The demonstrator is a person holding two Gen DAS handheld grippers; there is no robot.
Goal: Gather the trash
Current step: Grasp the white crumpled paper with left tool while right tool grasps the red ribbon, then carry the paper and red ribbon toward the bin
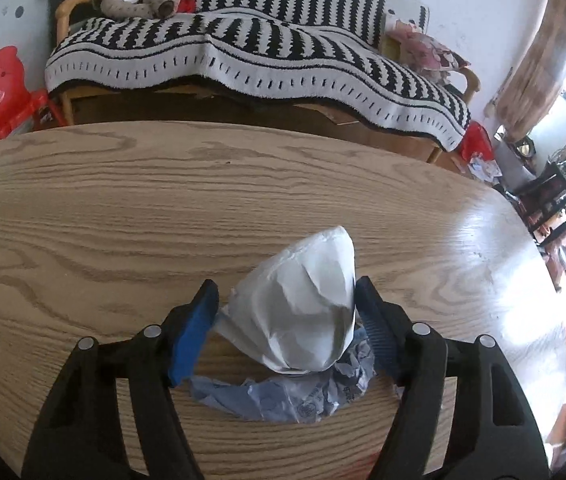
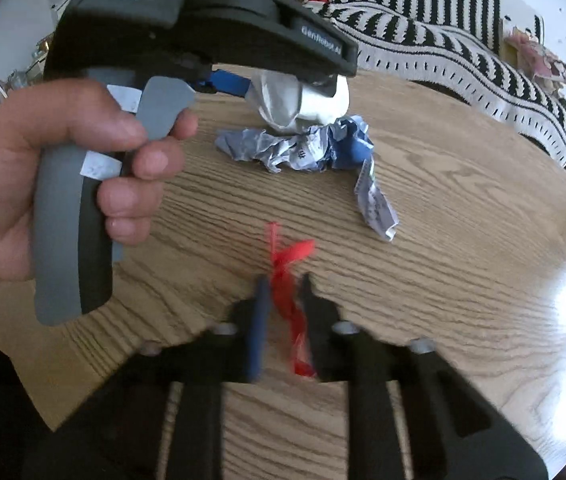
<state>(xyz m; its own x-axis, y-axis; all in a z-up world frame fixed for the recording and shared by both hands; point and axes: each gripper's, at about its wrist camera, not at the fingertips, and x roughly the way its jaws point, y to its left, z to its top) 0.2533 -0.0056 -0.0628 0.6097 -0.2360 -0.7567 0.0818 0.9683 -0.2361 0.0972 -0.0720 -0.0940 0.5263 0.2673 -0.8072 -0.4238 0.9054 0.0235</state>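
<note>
**Both grippers on table trash**

A crumpled white paper wad (image 1: 303, 300) sits low and centre in the left wrist view, on the wooden table (image 1: 123, 208), overlapping a crushed blue-and-white wrapper (image 1: 295, 396) below it. The left gripper (image 1: 285, 300) brackets the wad, half open; its right pad touches the paper, while whether the left blue pad (image 1: 195, 328) presses is hard to tell.

In the right wrist view, a red shred of string or plastic (image 2: 289, 280) lies at lower centre, and the right gripper (image 2: 285, 292) is nearly shut, pinching it, though blurred. A hand (image 2: 55, 168) at the left holds the other gripper's handle. A striped blanket (image 1: 263, 52) covers a bench along the top.
</note>
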